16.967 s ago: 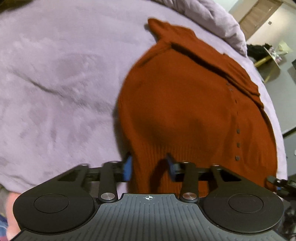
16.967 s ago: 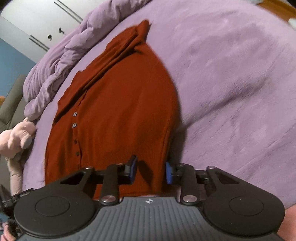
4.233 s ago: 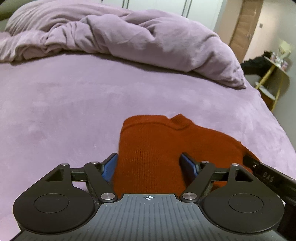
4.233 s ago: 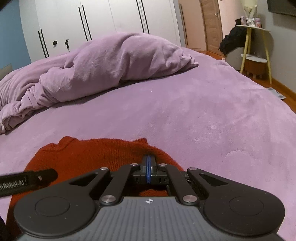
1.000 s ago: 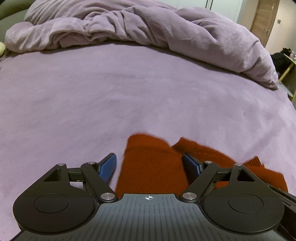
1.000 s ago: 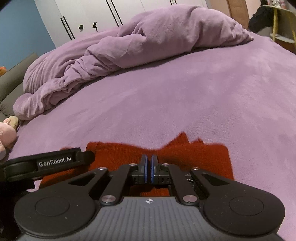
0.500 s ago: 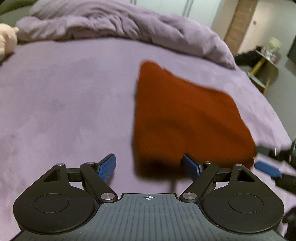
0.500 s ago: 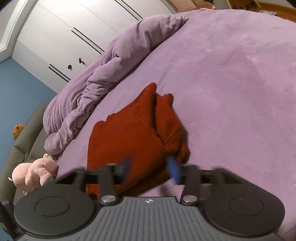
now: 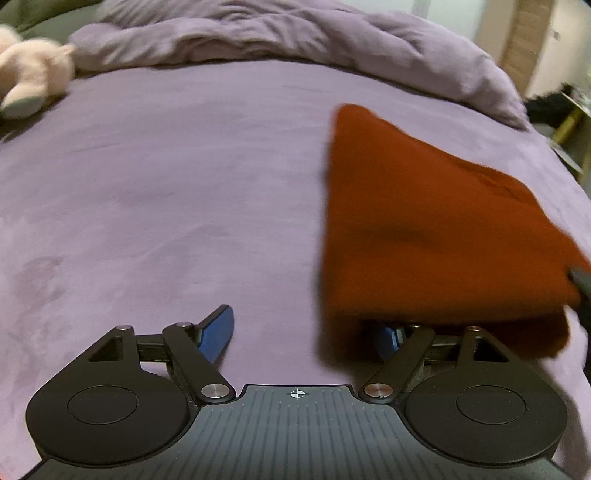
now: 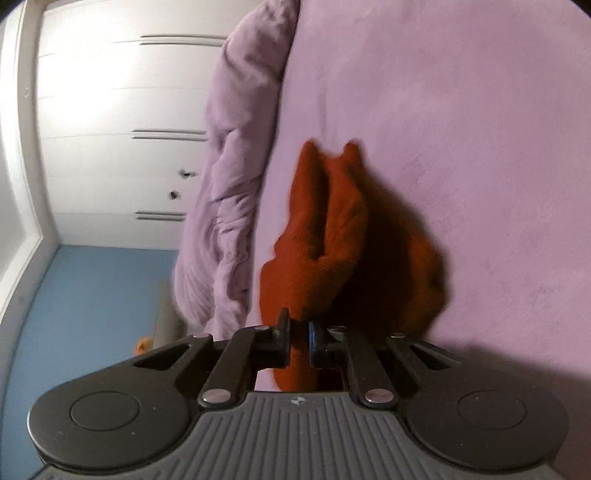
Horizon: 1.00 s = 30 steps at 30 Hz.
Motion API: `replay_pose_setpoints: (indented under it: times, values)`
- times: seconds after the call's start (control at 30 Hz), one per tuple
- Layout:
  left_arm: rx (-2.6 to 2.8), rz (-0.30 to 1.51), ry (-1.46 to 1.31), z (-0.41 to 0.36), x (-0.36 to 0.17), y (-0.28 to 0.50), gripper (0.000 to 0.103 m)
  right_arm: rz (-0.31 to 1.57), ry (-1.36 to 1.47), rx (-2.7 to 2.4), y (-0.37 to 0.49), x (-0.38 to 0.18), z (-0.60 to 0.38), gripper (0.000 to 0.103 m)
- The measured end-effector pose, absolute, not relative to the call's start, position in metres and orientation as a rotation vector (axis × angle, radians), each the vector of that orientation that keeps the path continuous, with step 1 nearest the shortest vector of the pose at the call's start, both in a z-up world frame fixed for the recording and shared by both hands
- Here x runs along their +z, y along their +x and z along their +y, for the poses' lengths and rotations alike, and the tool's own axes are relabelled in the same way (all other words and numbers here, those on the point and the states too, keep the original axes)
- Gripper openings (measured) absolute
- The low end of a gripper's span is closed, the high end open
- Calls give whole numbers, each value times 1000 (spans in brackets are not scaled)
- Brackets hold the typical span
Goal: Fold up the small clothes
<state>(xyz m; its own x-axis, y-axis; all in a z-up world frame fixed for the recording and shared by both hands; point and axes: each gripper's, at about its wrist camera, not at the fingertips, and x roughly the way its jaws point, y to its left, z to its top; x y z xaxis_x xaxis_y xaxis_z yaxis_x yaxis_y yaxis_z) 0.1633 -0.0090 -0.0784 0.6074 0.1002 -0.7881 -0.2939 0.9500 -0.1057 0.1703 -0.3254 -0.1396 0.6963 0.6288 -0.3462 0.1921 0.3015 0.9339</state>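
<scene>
While the right hand-held gripper (image 10: 298,341) is closing on the folded rust sweater (image 9: 436,225), left hand-held gripper (image 9: 301,332) wide open.

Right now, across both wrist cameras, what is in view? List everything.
sweater: one, rust red, folded, lifted just off the bed cover at right
bed cover: one, purple, under everything
duvet: one, lilac, bunched at the far edge
plush toy: one, pink, far left
wardrobe: one, white, behind the bed
wall: blue, beside the wardrobe
door: one, brown, far right
left gripper: black, blue pads, open, one finger under the sweater
right gripper: black, jaws closing on sweater fabric
</scene>
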Motion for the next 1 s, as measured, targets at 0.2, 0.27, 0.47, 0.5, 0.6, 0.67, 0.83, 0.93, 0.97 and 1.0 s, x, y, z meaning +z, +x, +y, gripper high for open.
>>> replay_pose_setpoints:
  times: [0.2,0.27,0.47,0.5,0.6,0.67,0.83,0.93,0.97,1.0]
  values:
    - [263,894,-306,1,-70,158,82,843,682,208,166,-109,-293,8]
    - [273,897,-321,6,-65,156,81,852,639,200,164,-101,-289,8]
    - [311,896,-324,11,-51,141,80,786,483,146,146,-70,-297,12]
    - [346,881,-310,10,-47,140,78,768,471,155,145,-65,-296,12]
    - [372,825,-297,11,-37,136,79,737,410,172,144,-55,-285,12]
    - [333,834,-313,11,-34,141,80,740,370,196,149,-54,-272,12]
    - [286,871,-274,1,-37,171,81,815,230,171,168,-72,-245,9]
    - [309,927,-175,-5,-52,187,82,815,158,163,167,-78,-240,5]
    - [327,945,-143,-6,-57,188,81,823,145,164,165,-77,-240,5]
    - [344,978,-115,-6,-63,190,81,835,131,161,164,-76,-239,5]
